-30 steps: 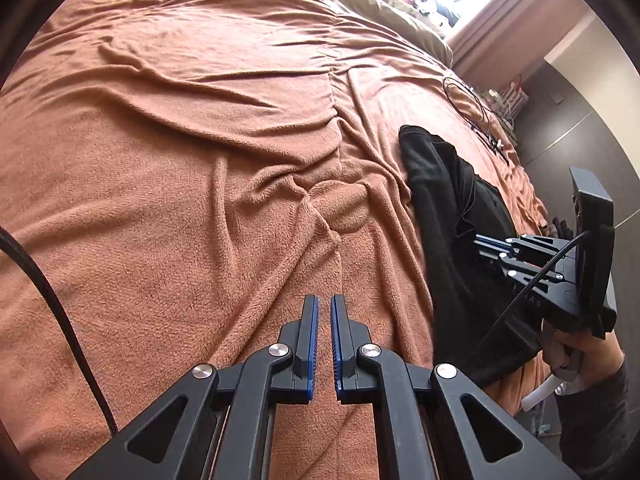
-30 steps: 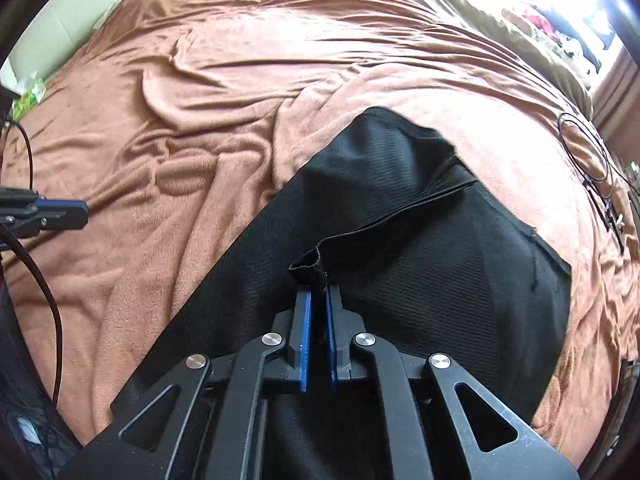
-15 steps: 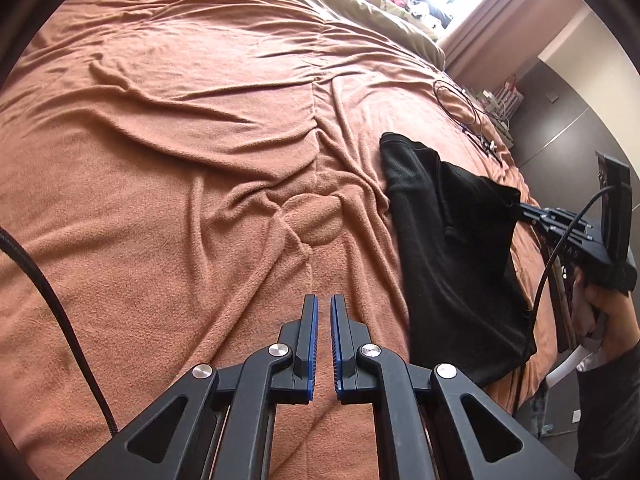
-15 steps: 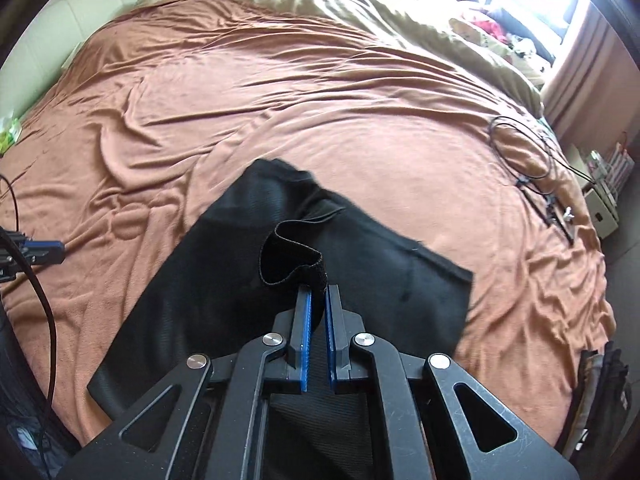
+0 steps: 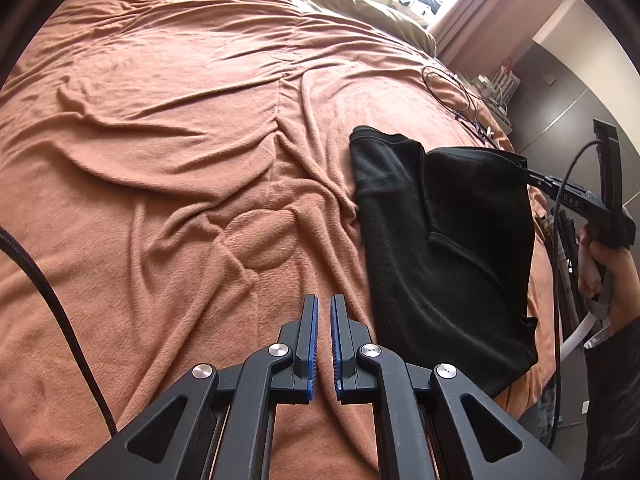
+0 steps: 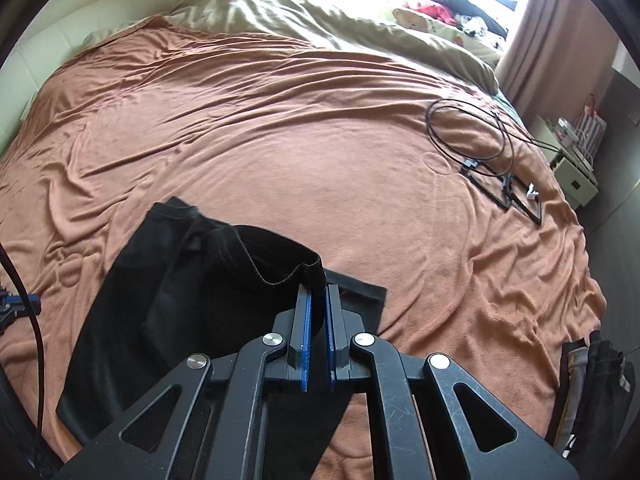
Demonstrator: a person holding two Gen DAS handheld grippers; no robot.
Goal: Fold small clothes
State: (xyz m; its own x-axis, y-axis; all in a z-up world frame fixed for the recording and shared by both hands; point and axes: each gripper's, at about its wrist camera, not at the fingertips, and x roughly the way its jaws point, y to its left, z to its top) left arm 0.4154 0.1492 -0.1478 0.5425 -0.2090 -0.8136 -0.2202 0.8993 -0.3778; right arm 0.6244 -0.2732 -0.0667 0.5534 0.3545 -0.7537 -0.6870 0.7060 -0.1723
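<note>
Nearest, the left gripper (image 5: 324,304) hovers over the orange blanket (image 5: 160,160) with its fingers nearly together, holding nothing. Only its view shows the person's hand (image 5: 608,264) behind the right gripper (image 6: 318,294), which pinches one black garment's (image 6: 160,280) lifted edge. Farther right, one coiled cable (image 6: 468,132) appears fully in the right view.

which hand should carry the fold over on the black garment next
Right. Its tongs already pinch the black garment's lifted edge; the left tongs hover empty above the orange blanket beside it.
</note>
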